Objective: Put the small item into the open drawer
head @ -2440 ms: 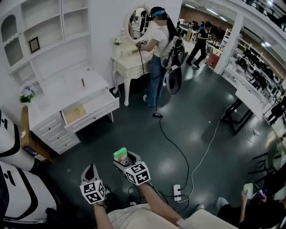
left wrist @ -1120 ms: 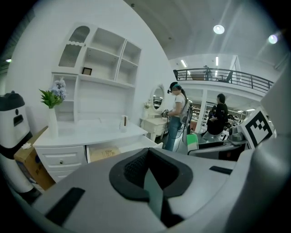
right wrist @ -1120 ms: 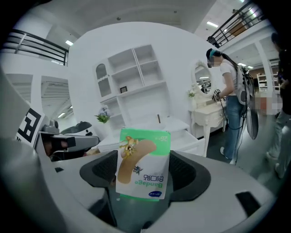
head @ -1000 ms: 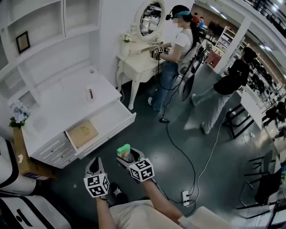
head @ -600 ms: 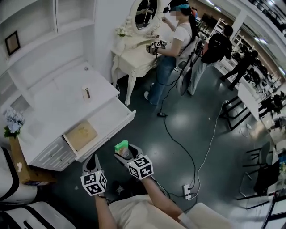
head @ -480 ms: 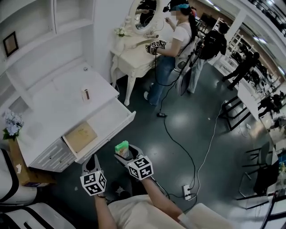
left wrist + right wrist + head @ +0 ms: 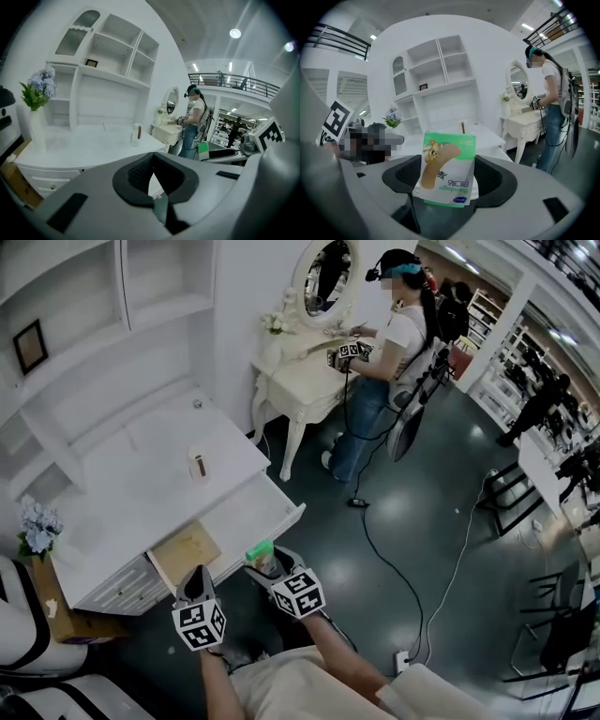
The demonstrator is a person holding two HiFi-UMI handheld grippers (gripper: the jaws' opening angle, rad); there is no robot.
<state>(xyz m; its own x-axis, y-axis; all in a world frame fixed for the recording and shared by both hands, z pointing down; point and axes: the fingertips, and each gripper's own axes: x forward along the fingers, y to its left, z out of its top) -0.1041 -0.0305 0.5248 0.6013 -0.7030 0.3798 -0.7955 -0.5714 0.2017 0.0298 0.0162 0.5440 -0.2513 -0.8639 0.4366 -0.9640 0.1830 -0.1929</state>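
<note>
Holding a green-and-white bandage box upright, your right gripper has both jaws clamped on its sides, right by the near front edge of the open drawer. Your left gripper sits just left of it, jaws pressed together with nothing between them.

Bandage packet in tool, seemingly upside-down
</note>
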